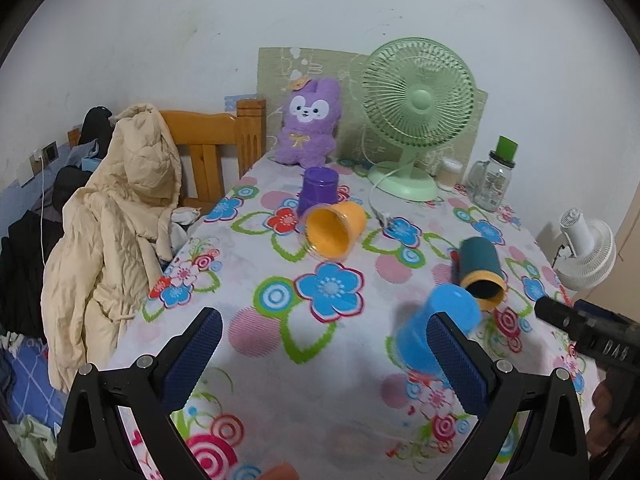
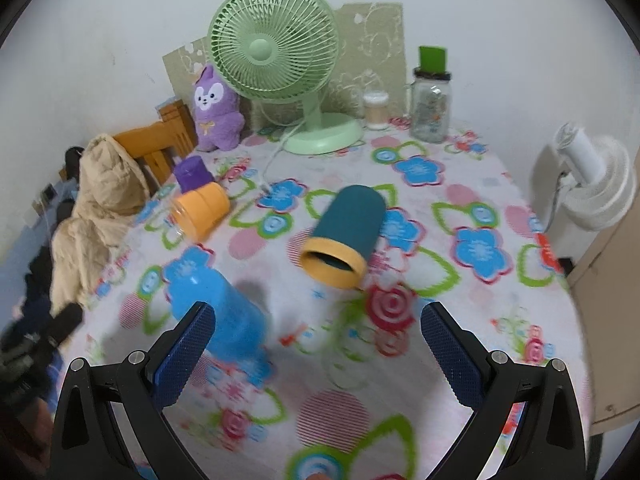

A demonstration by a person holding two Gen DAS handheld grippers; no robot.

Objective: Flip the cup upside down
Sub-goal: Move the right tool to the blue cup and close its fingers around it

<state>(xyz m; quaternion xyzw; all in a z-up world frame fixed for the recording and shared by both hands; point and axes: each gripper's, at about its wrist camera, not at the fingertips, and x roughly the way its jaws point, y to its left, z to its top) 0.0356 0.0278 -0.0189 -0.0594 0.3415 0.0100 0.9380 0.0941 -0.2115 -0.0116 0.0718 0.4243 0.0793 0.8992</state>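
Both claws are spread wide with nothing between the pads: left gripper [image 1: 324, 354], right gripper [image 2: 318, 344]. The blue plastic cup [image 2: 224, 312] stands mouth-down on the flower-print tablecloth [image 2: 460, 320], blurry, just beside the right gripper's left finger. Farther out, a teal cup with a yellow rim [image 2: 344, 236] and an orange plastic cup [image 2: 200, 210] lie on their sides, with a purple cup [image 2: 192, 174] upside down behind them.

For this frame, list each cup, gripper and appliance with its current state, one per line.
Blue cup: upside down, blurred.
Teal cup: on its side, mouth toward the camera.
Orange cup: on its side.
Purple cup: upside down.
Left gripper: open, holding nothing.
Right gripper: open, holding nothing.
Green fan: upright, blades too hidden to tell if spinning.
Glass jar: upright, lidded.
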